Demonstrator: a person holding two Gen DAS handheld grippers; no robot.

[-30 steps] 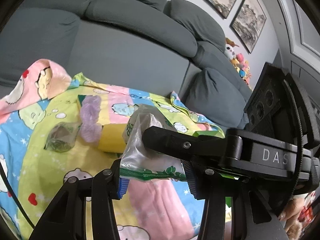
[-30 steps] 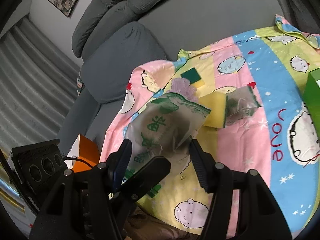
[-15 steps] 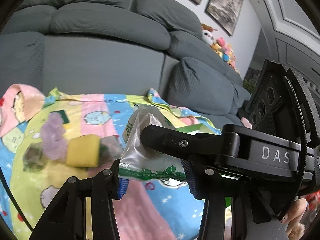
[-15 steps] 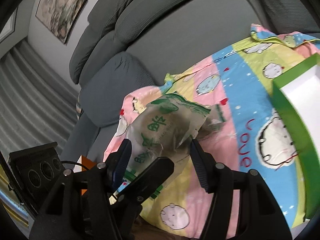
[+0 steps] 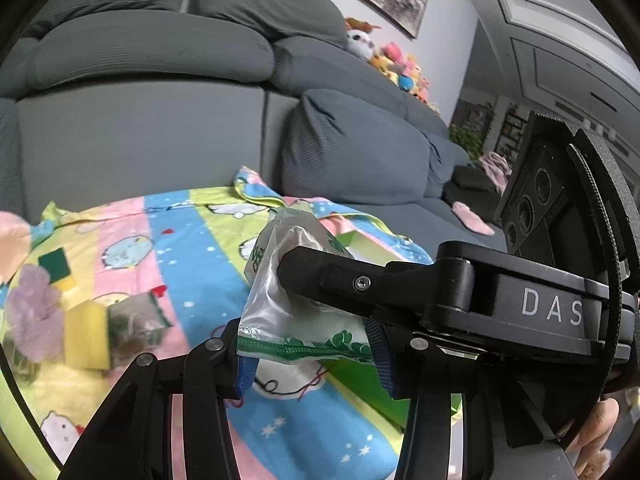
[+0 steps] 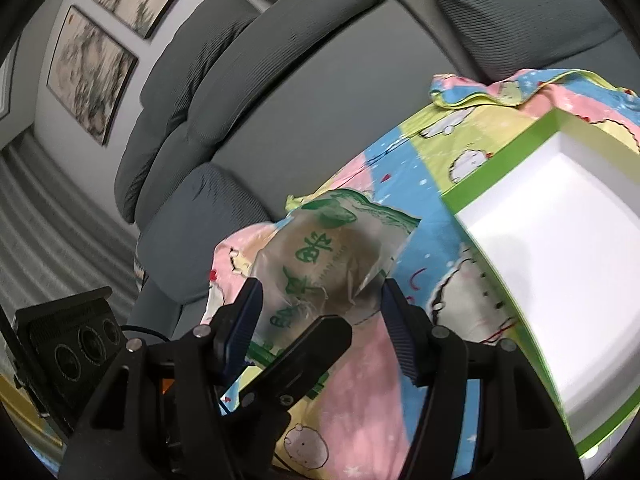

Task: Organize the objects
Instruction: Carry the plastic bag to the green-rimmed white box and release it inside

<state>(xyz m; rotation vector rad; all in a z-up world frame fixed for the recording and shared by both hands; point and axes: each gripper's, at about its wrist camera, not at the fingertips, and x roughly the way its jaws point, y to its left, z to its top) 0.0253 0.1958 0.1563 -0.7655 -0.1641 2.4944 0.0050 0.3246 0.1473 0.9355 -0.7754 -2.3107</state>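
Observation:
A clear plastic packet with green print hangs above the cartoon blanket. My left gripper is shut on its lower green edge, blue pads at both sides. One finger of my right gripper crosses in front of it. In the right wrist view the same packet sits between the pads of my right gripper, which press on its two sides. A black finger of the left gripper reaches in from below. A green box with a white inside lies open just right of the packet.
On the blanket's left lie a yellow sponge, a second clear packet, a purple fluffy item and a green-topped sponge. The grey sofa rises behind. Plush toys sit on its back.
Both grippers have swung right over the blanket with the packet between them. The sponges have slid to the left of the left wrist view, and the green box now fills the right wrist view's right side.

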